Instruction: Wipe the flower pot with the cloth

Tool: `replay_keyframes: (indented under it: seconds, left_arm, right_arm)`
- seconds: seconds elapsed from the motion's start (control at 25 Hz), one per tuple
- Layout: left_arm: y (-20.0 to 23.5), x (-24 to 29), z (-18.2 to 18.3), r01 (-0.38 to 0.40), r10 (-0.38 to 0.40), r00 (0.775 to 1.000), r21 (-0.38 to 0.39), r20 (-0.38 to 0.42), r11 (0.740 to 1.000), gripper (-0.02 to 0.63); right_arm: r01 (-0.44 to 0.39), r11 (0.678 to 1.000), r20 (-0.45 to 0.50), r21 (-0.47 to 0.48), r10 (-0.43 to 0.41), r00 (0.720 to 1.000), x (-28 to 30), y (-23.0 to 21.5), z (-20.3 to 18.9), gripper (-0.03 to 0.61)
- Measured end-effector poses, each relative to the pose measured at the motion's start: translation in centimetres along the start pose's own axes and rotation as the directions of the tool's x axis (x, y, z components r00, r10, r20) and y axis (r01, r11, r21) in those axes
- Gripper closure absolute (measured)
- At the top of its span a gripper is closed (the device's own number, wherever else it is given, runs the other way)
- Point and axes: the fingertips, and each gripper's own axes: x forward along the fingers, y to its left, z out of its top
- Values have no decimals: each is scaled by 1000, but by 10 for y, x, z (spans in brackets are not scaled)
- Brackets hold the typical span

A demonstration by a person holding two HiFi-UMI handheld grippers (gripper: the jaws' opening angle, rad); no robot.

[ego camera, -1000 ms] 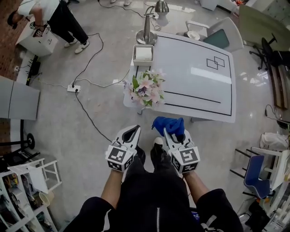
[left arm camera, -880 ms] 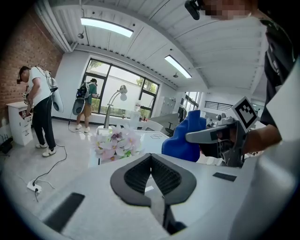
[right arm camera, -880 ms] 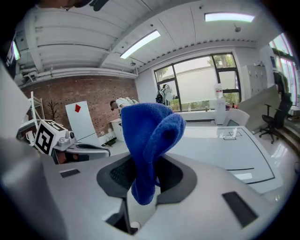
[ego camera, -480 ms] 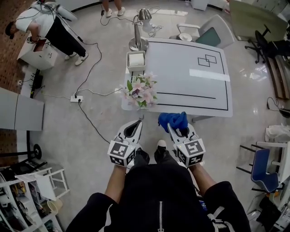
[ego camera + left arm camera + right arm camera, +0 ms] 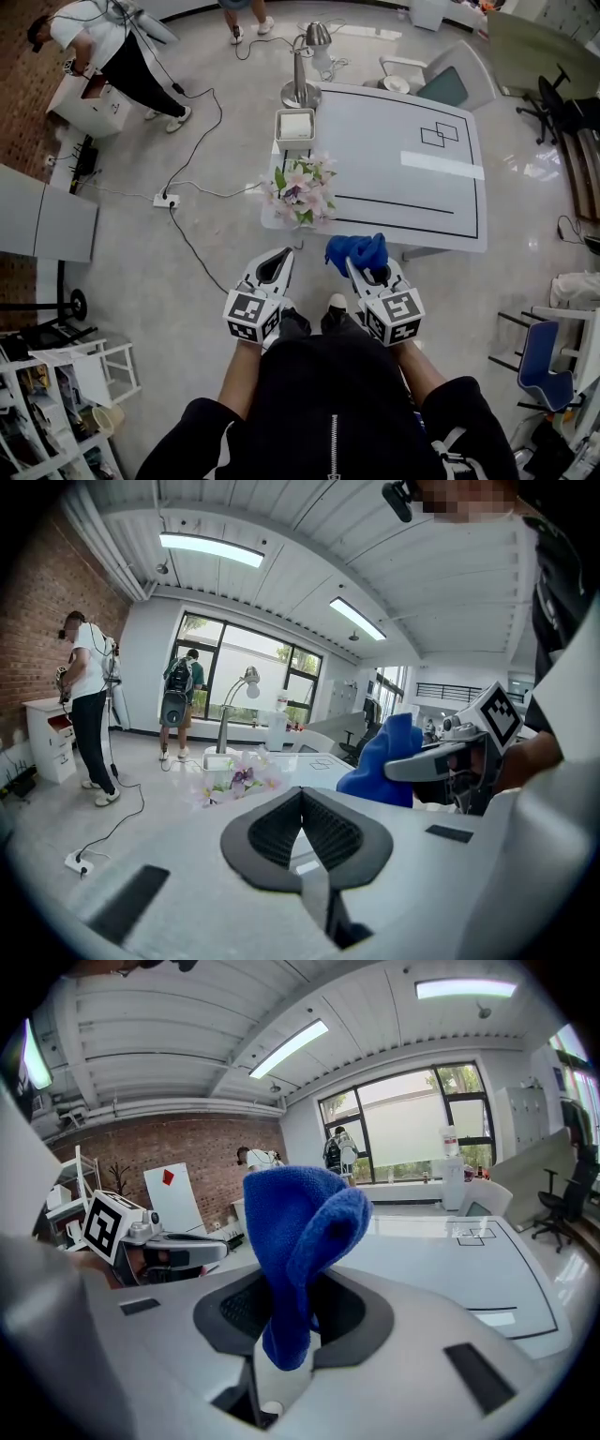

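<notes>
A flower pot [image 5: 302,192] full of pink and white flowers stands on the near left corner of the white table [image 5: 403,178]; the blooms hide the pot itself. In the left gripper view the flowers [image 5: 234,778] show small, ahead of the jaws. My left gripper [image 5: 277,257] is held short of the table, over the floor, its jaws shut [image 5: 301,795] with nothing between them. Beside it, my right gripper [image 5: 362,266] is shut on a blue cloth [image 5: 354,250], which stands up in a bunched fold [image 5: 298,1232] out of the jaws.
A white tissue box [image 5: 295,127] and a desk lamp [image 5: 302,89] stand behind the flowers. A chair [image 5: 441,80] is at the table's far side. A power strip with cables [image 5: 167,199] lies on the floor to the left. A person [image 5: 103,47] stands far left.
Both grippers stay side by side in front of the body, and the cloth remains held. The head view has shifted slightly; the table sits a little closer to the grippers.
</notes>
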Motion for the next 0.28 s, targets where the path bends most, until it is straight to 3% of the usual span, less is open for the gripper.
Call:
replay_keyframes:
  seconds: [0.28]
  left_arm:
    - [-1, 4, 4, 8, -8, 1000, -1, 5, 1000, 606]
  right_arm:
    - [-13, 1000, 5, 0, 13, 1000, 6, 4, 7, 477]
